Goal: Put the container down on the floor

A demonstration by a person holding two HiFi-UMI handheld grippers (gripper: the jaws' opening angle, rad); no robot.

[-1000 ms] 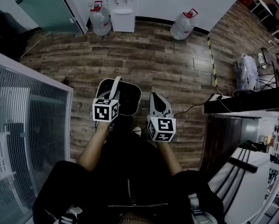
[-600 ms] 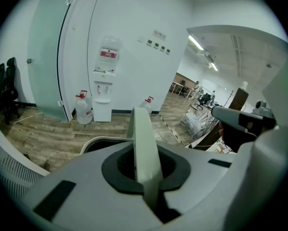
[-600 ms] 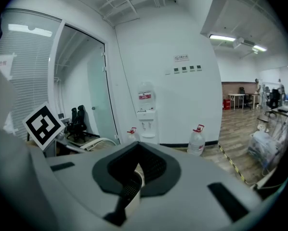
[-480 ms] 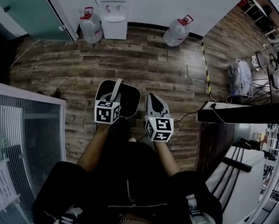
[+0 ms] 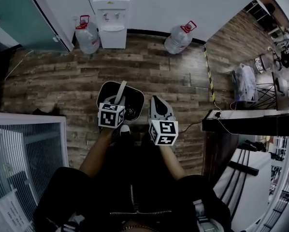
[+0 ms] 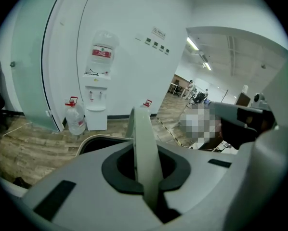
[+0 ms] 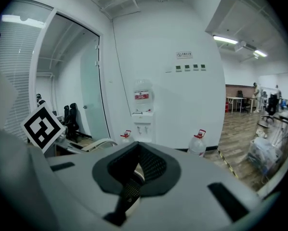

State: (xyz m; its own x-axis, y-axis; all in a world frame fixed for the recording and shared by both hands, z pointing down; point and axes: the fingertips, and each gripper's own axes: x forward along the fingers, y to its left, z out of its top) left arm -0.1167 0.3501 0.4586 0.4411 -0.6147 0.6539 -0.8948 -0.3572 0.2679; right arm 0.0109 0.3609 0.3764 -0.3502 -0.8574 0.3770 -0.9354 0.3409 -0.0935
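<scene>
Looking steeply down, the head view shows a wide plank floor (image 5: 149,76) running to a white wall, where a water dispenser (image 5: 110,16) stands between two large water bottles (image 5: 87,35). Just ahead of the person's feet hangs the container (image 5: 132,99), a dark bin with a pale rim, apparently not yet resting on the floor, so the task is unfinished. It hangs there because the left gripper (image 5: 116,103) is clenched on its pale handle (image 6: 145,153), which rises upright between the jaws and carries the weight. The right gripper (image 5: 158,105) sits just beside the bin, apart from it, jaws pressed together on nothing, probably kept clear because one grip is enough for lowering.
</scene>
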